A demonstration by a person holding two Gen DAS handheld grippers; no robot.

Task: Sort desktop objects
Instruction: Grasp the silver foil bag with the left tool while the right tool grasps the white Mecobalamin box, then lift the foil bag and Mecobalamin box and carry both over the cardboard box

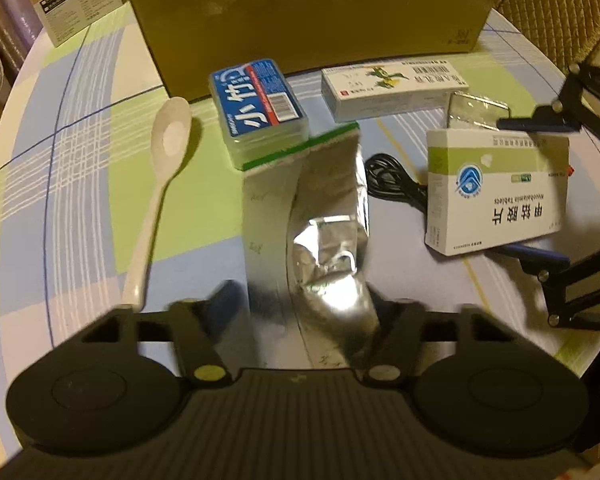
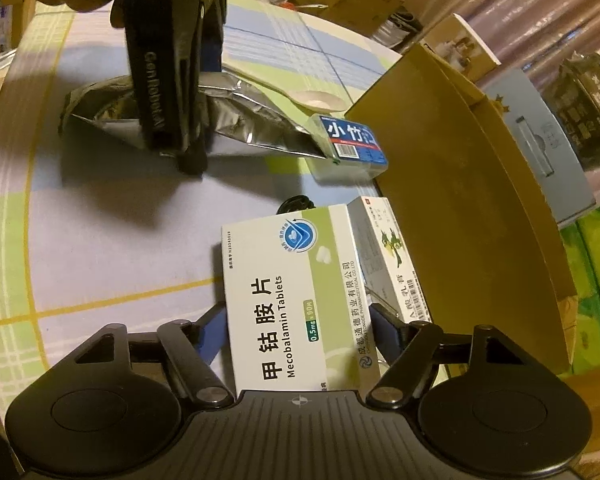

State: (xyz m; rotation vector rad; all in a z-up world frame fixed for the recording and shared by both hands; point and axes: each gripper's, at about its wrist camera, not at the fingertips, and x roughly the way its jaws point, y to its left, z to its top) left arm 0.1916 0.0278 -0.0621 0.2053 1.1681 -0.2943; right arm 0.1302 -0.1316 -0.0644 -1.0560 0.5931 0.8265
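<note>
My left gripper [image 1: 304, 300] is shut on a silver foil pouch [image 1: 324, 216] with a green zip strip; the pouch stretches forward over the table. From the right wrist view the pouch [image 2: 252, 120] lies low and the left gripper [image 2: 188, 156] pinches its middle. My right gripper [image 2: 298, 324] is shut on a white and green Mecobalamin tablet box [image 2: 284, 296], its blue fingers [image 2: 212, 332] pressing both long sides. That tablet box [image 1: 496, 192] appears at the right of the left wrist view, tilted. A big open cardboard box [image 1: 308, 20] stands behind.
A blue toothpick case [image 1: 260, 100] touches the pouch's zip end. A white spoon [image 1: 160, 184] lies to the left, a long white medicine box [image 1: 392, 88] in front of the carton, a black cable [image 1: 392, 180] and a clear plastic piece [image 1: 476, 110] beside the tablet box.
</note>
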